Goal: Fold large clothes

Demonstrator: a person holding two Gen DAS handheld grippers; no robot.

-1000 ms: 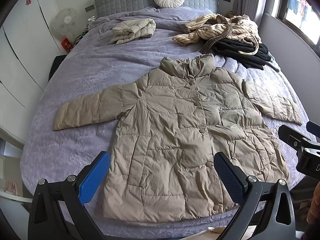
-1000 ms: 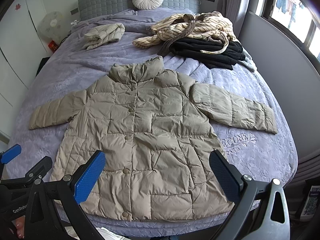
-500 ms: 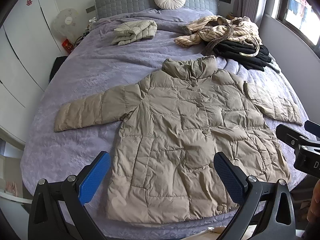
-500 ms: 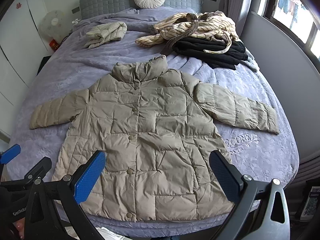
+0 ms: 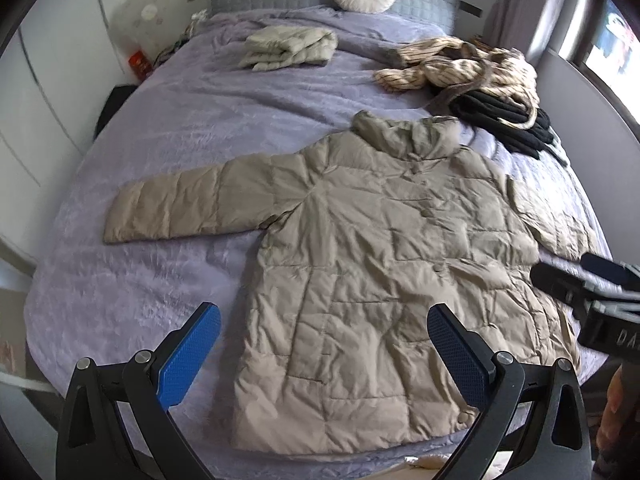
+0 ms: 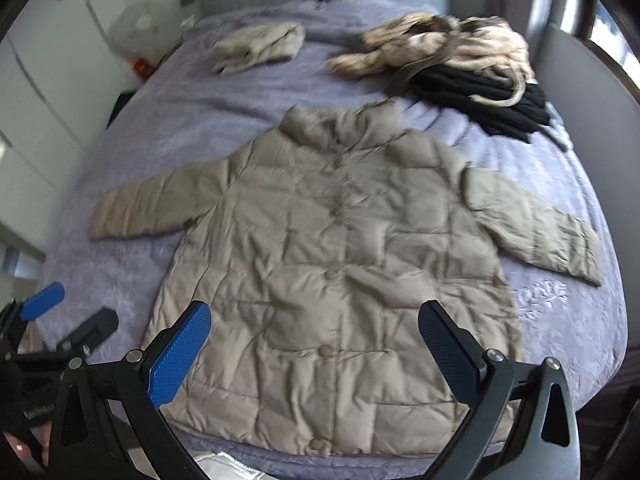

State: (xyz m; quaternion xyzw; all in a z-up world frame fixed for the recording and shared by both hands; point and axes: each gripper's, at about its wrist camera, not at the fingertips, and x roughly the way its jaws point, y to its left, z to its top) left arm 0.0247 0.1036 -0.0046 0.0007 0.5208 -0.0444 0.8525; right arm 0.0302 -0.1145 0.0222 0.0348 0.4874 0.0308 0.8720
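Right wrist view motion-blurred: striped garment pattern unreadable, bedspread lettering illegible. Left wrist view: jacket's right cuff hidden behind right gripper, itself cut by picture edge.

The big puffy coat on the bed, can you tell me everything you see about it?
The puffy coat is beige and quilted, with a slightly shiny fabric. It lies flat, front up, on the purple bedspread, buttoned shut down the middle. Its stand-up collar points toward the headboard and both sleeves are spread out sideways. The hem lies near the bed's edge. Nothing holds it; both grippers are open above it.
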